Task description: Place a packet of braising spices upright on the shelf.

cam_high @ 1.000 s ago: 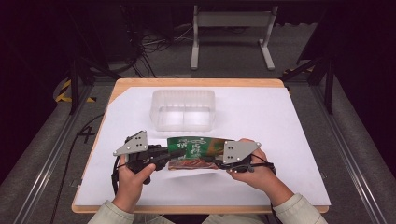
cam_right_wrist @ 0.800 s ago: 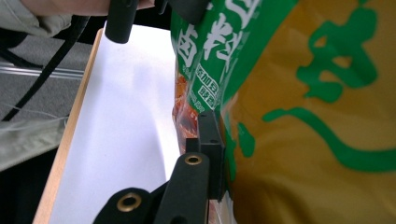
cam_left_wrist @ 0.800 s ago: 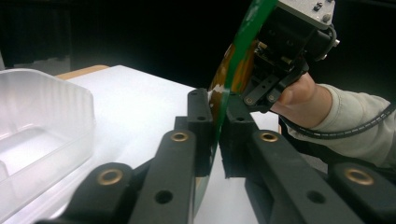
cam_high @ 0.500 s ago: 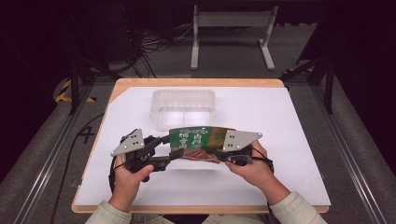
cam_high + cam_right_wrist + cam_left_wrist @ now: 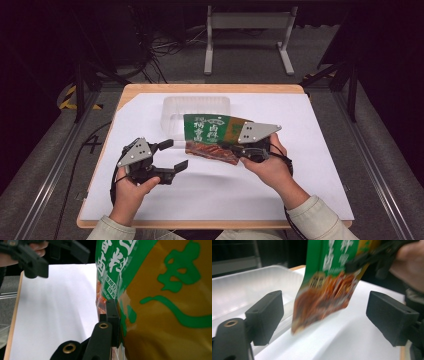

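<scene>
snack packet (image 5: 212, 137), green at the top with a reddish food picture lower down, hangs above the white sheet (image 5: 300, 180) that covers the table (image 5: 210, 88) in the high view. the right gripper (image 5: 226, 146) holds it by its right edge, jaws clamped onto the wrapper, the person's right hand (image 5: 272, 165) wrapped round the body of the tool. the packet's far end lies over the near rim of a clear plastic tray (image 5: 196, 107) that sits toward the back of the sheet. the left gripper (image 5: 174, 154) is off to the left of the packet – its jaws have just been opening and now stand wide apart, with nothing pressed between them.

left gripper view: the two black jaws stand far apart at either side. the snack packet (image 5: 329, 287) hangs between them, a little blurred, its lower corner free in the air and touching neither jaw. the clear plastic tray (image 5: 249, 290) sits behind the left-hand jaw, and the right gripper (image 5: 372, 257) grips the packet up at the top right.

right gripper view: the jaws are shut on the snack packet (image 5: 162, 297) – its green and yellow wrapper is very close to the lens. the left gripper (image 5: 50, 255) shows far off at the top left, spread open above the white sheet (image 5: 55, 315).
</scene>
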Available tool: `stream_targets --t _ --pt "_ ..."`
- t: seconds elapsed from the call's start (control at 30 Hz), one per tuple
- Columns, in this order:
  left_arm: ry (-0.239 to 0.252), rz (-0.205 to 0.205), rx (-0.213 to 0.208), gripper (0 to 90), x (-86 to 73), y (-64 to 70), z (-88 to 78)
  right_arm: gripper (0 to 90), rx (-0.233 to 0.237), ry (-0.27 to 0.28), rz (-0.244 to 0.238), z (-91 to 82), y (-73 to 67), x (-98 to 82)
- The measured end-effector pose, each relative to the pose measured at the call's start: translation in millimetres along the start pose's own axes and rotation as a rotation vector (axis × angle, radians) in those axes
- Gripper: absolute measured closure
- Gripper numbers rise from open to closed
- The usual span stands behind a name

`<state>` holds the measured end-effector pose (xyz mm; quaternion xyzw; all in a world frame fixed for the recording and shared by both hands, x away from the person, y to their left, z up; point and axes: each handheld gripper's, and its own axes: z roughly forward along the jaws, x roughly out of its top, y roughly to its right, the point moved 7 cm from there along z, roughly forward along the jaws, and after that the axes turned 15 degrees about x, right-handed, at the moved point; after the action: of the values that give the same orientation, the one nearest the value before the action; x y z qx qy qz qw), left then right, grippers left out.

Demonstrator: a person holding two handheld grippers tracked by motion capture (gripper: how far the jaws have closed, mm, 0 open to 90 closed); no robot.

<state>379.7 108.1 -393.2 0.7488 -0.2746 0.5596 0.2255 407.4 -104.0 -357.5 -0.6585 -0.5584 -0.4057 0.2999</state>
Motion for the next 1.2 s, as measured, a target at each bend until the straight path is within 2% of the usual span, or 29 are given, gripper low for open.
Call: stream_targets --t 0.13,0.3,0.4,0.63,0.67,0.7,0.83,0.87,0.9,0.93,1.03,1.1,1.2 --pt "-0.009 -0.002 0.033 12.8 -5.1 -11.8 -2.7 89.7 -0.028 0.009 0.030 -5.6 14.5 9.3" --pt "-0.009 -0.020 0.040 11.9 -7.0 -25.6 -4.3 89.8 -0.060 0.006 0.052 -10.3 29.8 15.9" --pt "-0.011 -0.017 0.049 11.4 -8.4 -30.8 -4.7 89.8 -0.076 0.009 0.075 -12.7 40.8 19.4" --pt "-0.034 -0.030 0.060 10.3 -16.6 -48.0 -6.4 89.8 -0.120 0.017 0.125 -17.4 65.5 26.5" --pt "-0.034 -0.030 0.060 10.1 -16.6 -48.0 -6.4 89.8 -0.120 0.017 0.125 -17.4 65.5 26.5" --pt "-0.035 -0.018 0.064 10.1 -17.4 -50.9 -6.9 89.7 -0.127 0.019 0.133 -18.0 69.6 28.1" --pt "-0.043 -0.021 0.066 9.1 -20.0 -54.9 -8.6 89.7 -0.158 0.020 0.148 -18.8 83.9 33.6" --pt "-0.040 -0.008 0.069 8.9 -20.0 -56.8 -8.8 89.7 -0.160 0.021 0.151 -18.5 86.0 34.3" --pt "-0.043 -0.018 0.069 8.7 -20.6 -57.0 -9.5 89.7 -0.164 0.019 0.152 -18.3 88.8 34.9" --pt "-0.039 -0.008 0.071 8.4 -20.5 -58.5 -9.7 89.7 -0.169 0.020 0.160 -17.7 92.1 35.7" --pt "-0.047 -0.009 0.052 5.8 -22.2 -59.3 -11.6 89.7 -0.182 0.018 0.169 -16.3 100.2 36.3" --pt "-0.046 0.017 0.036 4.3 -23.3 -60.9 -13.3 89.7 -0.192 0.019 0.179 -15.2 106.8 36.1" --pt "-0.045 0.008 0.047 4.1 -23.5 -62.5 -13.6 89.7 -0.203 0.022 0.191 -14.5 114.9 36.0"
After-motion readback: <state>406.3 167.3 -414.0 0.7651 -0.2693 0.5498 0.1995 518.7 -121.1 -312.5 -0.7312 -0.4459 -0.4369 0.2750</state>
